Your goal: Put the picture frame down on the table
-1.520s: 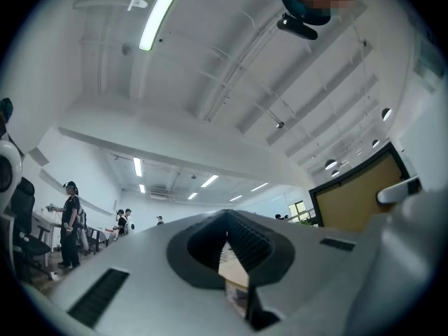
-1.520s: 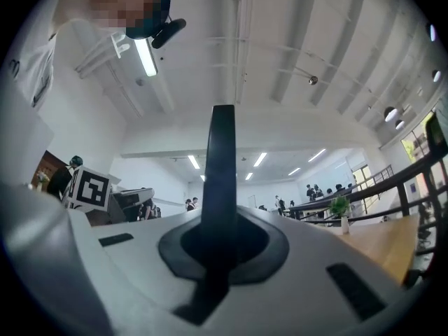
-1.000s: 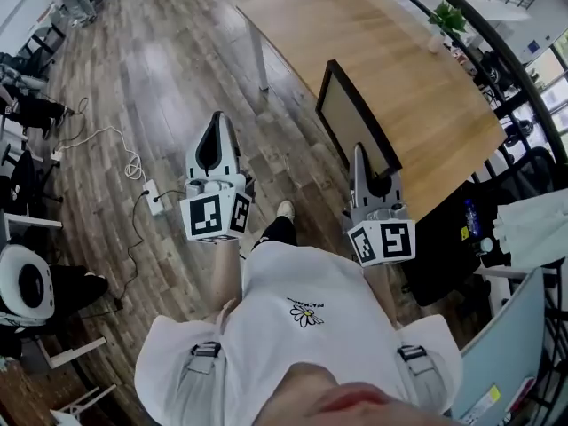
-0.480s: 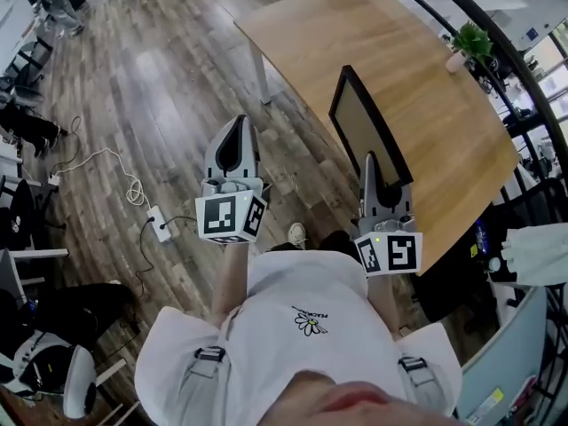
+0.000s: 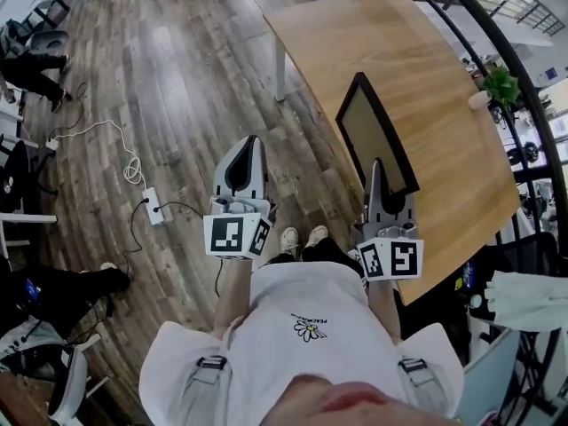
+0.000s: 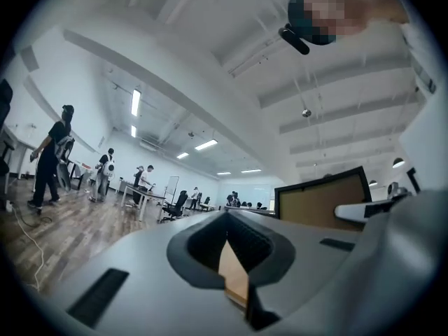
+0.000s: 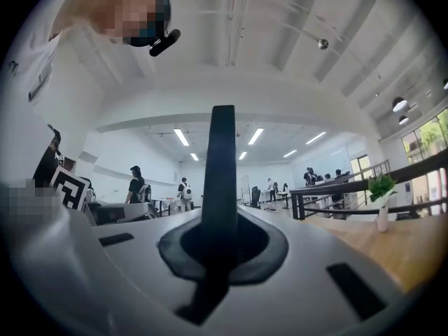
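Observation:
The picture frame (image 5: 375, 136), black-rimmed with a tan panel, stands upright on its edge over the near side of the wooden table (image 5: 426, 69). My right gripper (image 5: 377, 169) is shut on its lower rim. In the right gripper view the rim shows as a dark vertical bar (image 7: 222, 180) pinched between the jaws. My left gripper (image 5: 251, 145) hangs over the floor to the left of the table, shut with nothing in it. In the left gripper view the frame (image 6: 322, 201) appears off to the right, beyond the jaws (image 6: 227, 222).
A small potted plant (image 5: 499, 85) stands at the table's far right. A white power strip (image 5: 155, 211) with cables lies on the wooden floor at left. The person's shoes (image 5: 302, 238) are by the table's edge. A black railing (image 5: 497, 25) runs behind the table.
The person has stepped toward the table. Both grippers came forward with them, and the frame, still upright in the right gripper, now stands over the table's near side.

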The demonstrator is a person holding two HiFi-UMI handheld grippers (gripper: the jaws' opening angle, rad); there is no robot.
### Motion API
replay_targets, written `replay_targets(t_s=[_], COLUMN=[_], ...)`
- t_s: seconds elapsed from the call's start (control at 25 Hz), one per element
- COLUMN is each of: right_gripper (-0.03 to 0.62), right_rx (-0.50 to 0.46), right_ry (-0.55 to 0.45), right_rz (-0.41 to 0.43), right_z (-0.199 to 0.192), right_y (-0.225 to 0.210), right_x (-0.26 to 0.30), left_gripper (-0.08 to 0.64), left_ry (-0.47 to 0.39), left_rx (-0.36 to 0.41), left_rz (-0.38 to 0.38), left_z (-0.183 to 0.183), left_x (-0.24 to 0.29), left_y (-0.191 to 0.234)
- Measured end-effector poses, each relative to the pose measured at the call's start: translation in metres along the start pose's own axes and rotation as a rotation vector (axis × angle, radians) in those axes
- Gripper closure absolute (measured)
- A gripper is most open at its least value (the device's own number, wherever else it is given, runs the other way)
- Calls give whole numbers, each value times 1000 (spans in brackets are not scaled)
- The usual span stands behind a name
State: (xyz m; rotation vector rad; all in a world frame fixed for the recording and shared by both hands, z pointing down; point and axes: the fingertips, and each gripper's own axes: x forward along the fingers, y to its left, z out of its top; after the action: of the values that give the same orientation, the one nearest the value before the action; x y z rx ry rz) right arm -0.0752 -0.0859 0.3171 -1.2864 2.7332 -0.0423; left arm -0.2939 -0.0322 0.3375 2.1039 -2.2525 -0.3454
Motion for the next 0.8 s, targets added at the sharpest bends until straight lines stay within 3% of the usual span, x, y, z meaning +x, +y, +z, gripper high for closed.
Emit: replay_targets(t_s=[0.16,0.32,0.44,0.6,0.72,0.8], right_gripper=[575,575,575,575,575,575], right_rx=[11,75,71,-8,-38,-59], right_ry=[-13,-33,-59,-122,-146,-153], right_rz=[44,36,23,-143,-246,-351], right_z=[2,4,13,26,29,32], right_y=[4,-6,-23,-62,-101,-127], right_x=[22,26,15,-9,-32,-53], left_gripper=[545,546,545,545,545,545], left_ry=[35,7,-33,-58,-18,4], left_rx=[123,108,115,135,128,123], left_rz=[44,53,51,-85,-211,-335], left_z=[3,18,30,35,6,-10], left_x=[-3,1,13,57,91,114], left_y=[6,3,-11,-54,-105,-147])
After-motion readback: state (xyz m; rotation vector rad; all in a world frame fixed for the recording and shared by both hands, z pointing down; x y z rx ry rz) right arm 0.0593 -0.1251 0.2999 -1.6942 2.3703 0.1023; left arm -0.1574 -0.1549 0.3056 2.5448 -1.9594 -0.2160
